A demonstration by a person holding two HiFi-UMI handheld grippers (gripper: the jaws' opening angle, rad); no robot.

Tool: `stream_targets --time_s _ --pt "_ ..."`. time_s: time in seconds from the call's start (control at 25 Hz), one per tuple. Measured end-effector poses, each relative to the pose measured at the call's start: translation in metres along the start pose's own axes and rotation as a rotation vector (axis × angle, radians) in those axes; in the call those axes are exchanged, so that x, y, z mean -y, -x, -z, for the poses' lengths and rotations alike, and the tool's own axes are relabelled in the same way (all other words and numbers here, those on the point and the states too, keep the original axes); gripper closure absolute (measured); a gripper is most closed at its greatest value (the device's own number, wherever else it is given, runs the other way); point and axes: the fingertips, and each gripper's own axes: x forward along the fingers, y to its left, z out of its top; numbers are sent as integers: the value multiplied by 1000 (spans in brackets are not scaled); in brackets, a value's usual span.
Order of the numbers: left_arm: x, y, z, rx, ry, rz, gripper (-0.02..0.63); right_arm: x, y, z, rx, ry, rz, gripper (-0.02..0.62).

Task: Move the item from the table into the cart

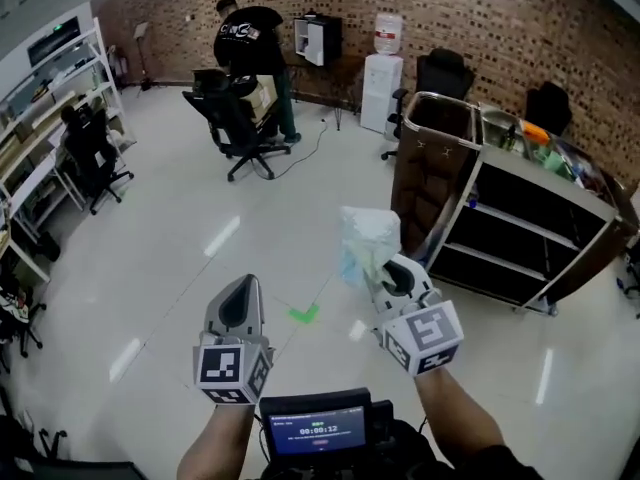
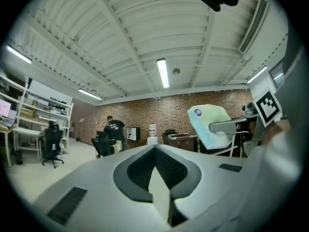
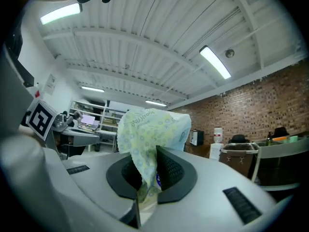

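The item is a soft pale packet with a green-blue print (image 1: 368,246). My right gripper (image 1: 385,268) is shut on its lower edge and holds it up over the floor. In the right gripper view the packet (image 3: 145,134) stands up out of the closed jaws of the right gripper (image 3: 155,151). My left gripper (image 1: 243,280) is to the left of it, shut and empty. The left gripper view shows the left gripper (image 2: 155,148) with its tips together and the packet (image 2: 207,122) off to the right. The black shelf cart (image 1: 545,173) with a brown bag (image 1: 430,178) at its end stands ahead to the right.
A person (image 1: 250,43) stands by an office chair (image 1: 235,123) at the back. A water dispenser (image 1: 383,68) is against the brick wall. Shelves and a chair (image 1: 92,153) line the left side. Green tape (image 1: 304,314) marks the pale floor.
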Motion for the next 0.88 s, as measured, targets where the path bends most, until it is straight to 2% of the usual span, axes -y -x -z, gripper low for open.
stream_targets --time_s 0.48,0.6,0.88 --pt "271 -335 -21 27 -6 295 597 410 41 51 -30 -60 329 594" --pt "328 -410 -22 32 -28 375 597 489 40 67 -41 -72 390 594" --pt "420 -584 -32 50 -25 592 598 648 17 83 -61 -60 589 594"
